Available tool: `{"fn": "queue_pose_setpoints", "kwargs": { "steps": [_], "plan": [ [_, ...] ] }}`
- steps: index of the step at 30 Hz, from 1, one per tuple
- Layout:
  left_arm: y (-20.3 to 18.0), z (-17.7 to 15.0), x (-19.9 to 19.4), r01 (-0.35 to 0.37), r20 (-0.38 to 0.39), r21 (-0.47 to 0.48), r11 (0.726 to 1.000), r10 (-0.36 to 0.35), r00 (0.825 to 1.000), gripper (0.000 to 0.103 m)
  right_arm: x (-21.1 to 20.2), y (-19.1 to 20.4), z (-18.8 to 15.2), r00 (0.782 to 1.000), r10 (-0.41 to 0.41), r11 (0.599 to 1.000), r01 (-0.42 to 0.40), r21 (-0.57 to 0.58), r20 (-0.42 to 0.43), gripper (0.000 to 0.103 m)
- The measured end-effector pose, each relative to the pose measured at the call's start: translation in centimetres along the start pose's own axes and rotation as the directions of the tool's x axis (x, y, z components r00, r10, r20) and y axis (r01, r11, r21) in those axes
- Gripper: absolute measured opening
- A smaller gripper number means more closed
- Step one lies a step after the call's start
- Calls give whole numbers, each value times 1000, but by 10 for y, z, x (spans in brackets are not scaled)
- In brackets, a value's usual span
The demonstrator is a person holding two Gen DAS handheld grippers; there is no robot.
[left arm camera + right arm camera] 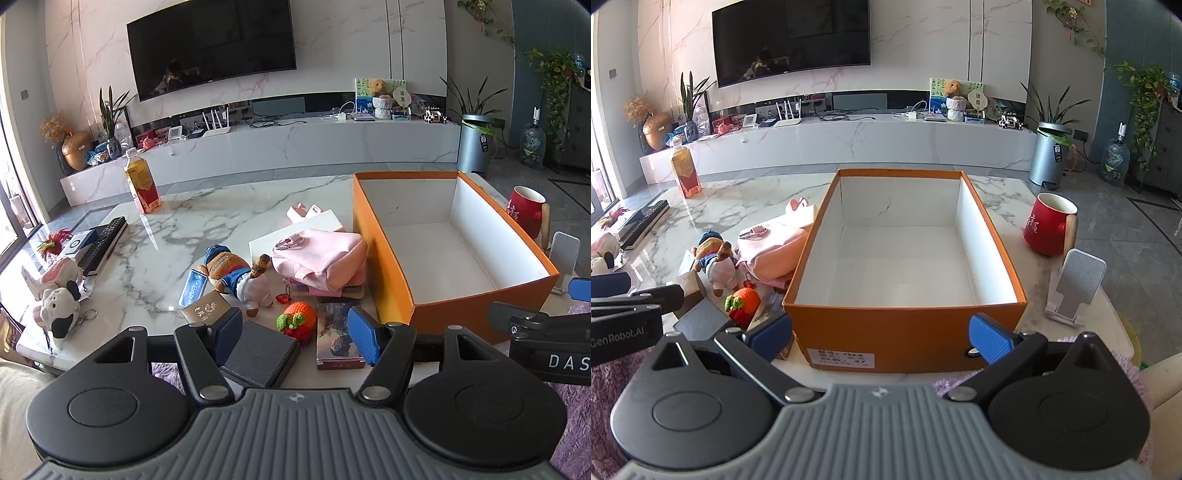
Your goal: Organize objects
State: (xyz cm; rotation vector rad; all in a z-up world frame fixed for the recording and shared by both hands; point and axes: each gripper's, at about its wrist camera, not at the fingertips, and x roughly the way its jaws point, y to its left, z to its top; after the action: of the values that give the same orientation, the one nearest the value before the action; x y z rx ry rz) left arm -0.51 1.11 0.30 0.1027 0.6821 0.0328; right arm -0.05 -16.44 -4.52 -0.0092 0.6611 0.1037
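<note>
Both my claws, left gripper [295, 334] and right gripper [881, 334], gape apart, holding nothing. One open orange cardboard box [905, 328] sits at the marble table's [177, 229] near edge, one red mug [1047, 229] beside it.

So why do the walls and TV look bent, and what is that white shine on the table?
Left wrist view: the fisheye lens bows the TV and darkens the corners; daylight from the window at the left edge glares off the marble table. Right wrist view: the same curving, with glare left of the orange box; the box's white inside is evenly lit. Both views are sharp.
</note>
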Motion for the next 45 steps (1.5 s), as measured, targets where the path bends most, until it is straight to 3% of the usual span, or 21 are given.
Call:
{"fn": "queue_pose_setpoints", "kwargs": {
  "steps": [41,45],
  "plan": [
    [0,-5,3,10,-30,-4,1000,-10,999,75,0,3,-3,1000,-3,1000,2,-15,-22,102],
    [9,-2,8,44,-38,-11,999,-44,998,69,4,6,-1,999,19,999,-20,-35,-32,102]
  ]
}}
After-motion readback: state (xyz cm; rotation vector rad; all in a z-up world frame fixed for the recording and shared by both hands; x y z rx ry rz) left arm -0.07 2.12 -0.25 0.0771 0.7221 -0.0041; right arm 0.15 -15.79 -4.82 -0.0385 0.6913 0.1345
